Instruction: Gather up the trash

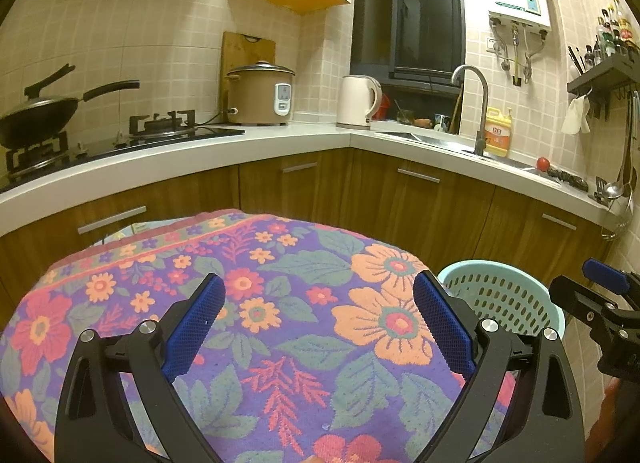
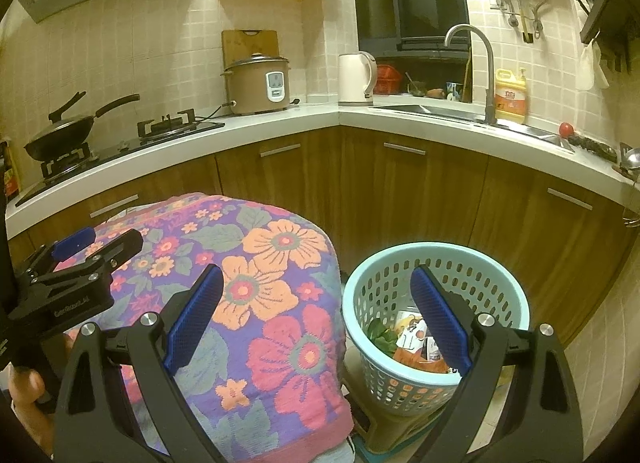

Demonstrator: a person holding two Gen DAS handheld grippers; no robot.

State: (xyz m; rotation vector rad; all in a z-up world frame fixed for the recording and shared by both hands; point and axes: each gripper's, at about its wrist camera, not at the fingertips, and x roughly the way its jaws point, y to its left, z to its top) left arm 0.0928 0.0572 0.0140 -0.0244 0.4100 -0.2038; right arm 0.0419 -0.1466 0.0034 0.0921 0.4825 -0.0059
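While both tools hang over the flowered cloth (image 1: 280, 323), neither holds anything. In the left wrist view the left tool (image 1: 320, 315) fills the lower half of the frame, its blue pads (image 1: 196, 327) set wide apart above the cloth's orange flowers. The right tool (image 1: 600, 299) shows at the right edge of that frame, just beside the basket (image 1: 520, 303), and from that angle I cannot tell how its fingers stand.

In the right wrist view the right tool (image 2: 316, 319) takes the lower centre, its pads (image 2: 438, 323) also wide apart: the one on the frame's left is over the cloth (image 2: 280, 323), the one on the right is over the mouth of the basket (image 2: 504, 275). The basket, pale blue with slotted walls, stands at lower right beside the cloth-covered surface, on a low stool (image 2: 384, 431). Trash (image 2: 412, 343) lies in its bottom: green leaves, orange and white wrappers. The left tool (image 2: 96, 245) shows at the left edge of this frame over the cloth, a hand (image 2: 24, 395) gripping its handle below.

Behind, across the upper half, runs a kitchen counter (image 2: 280, 123) with a wok (image 2: 64, 135) at left, a rice cooker (image 2: 258, 83) in the middle, a kettle (image 2: 356, 77), a tap (image 2: 480, 63) and a yellow bottle (image 2: 510, 97) at right
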